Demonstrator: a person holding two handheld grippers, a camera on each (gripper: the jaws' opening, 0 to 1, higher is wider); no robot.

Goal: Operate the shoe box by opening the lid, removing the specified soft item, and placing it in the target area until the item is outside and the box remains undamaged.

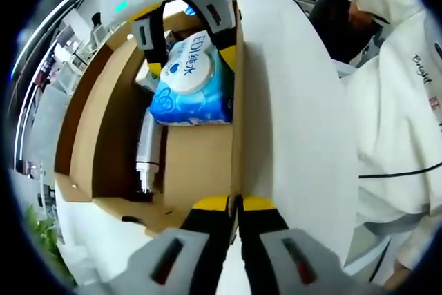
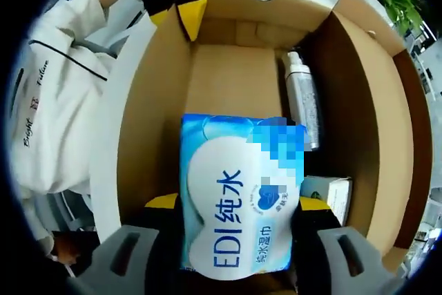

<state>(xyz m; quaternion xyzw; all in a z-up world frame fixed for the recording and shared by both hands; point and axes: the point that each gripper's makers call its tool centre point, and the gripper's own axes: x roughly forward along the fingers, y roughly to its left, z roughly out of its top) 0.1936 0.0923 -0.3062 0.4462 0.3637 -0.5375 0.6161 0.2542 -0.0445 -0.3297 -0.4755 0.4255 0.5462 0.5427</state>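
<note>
**A:** What's your biggest thing?

**B:** The open shoe box (image 2: pixel 155 136), brown cardboard, its lid flap folded out to one side.

**A:** And your soft item?

**B:** Your blue wet-wipe pack (image 2: pixel 238 195) is inside the box, over its floor. Your right gripper (image 2: pixel 238 229) is clamped on its two sides, yellow pads pressed against the wrapper.

**A:** Your other gripper?

**B:** Your left gripper (image 1: pixel 235 205) has its jaws pinched together on the edge of the box's side wall.

**A:** Anything smaller?

**B:** A silver pump bottle (image 2: pixel 302 101) lies along the far wall, and a small white carton (image 2: pixel 328 191) sits just beside the pack.
</note>
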